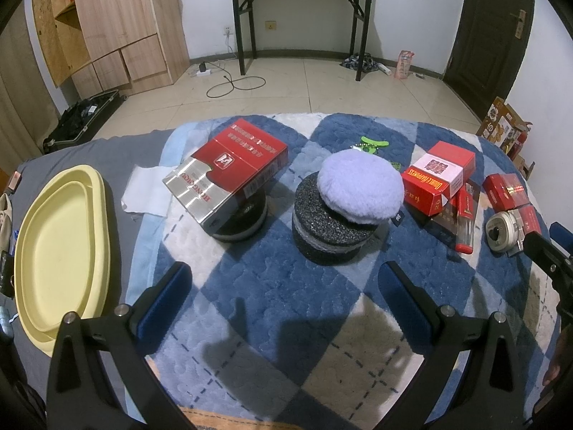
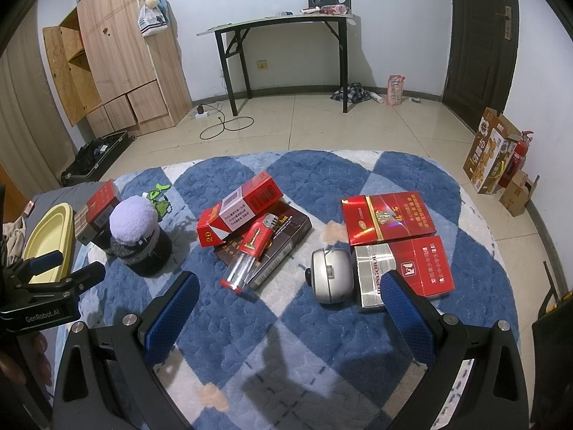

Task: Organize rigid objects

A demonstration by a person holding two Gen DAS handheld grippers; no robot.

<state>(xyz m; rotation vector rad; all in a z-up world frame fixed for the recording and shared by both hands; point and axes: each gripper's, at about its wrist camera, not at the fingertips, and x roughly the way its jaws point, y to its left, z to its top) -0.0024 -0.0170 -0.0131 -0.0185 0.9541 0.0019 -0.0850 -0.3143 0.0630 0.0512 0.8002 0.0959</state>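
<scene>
Grippers: left gripper (image 1: 284, 279) and right gripper (image 2: 290, 297) both wide open, empty | Items: red boxes (image 2: 388, 218), lighter (image 2: 250, 251), scattered on blanket (image 2: 322, 351); yellow tray (image 1: 61, 247) far left | Risk: tilted carton (image 1: 229, 172) atop black disc (image 1: 247, 222) likely slips if nudged.

Near the lower left of the right wrist view, the left gripper (image 2: 59, 272) is showing "GenRobot.AI" in pale letters on its black body. At centre, a red and white carton (image 2: 238, 211) is displaying "20" on its end flap; in the left wrist view the same carton is reading "DOUBLE HAPPINESS" along its side. At upper centre left of the left wrist view, a red and silver box (image 1: 225, 175) is carrying "HONGHE" on its silver band, partly cut. Chinese characters elsewhere are too small to read.
</scene>
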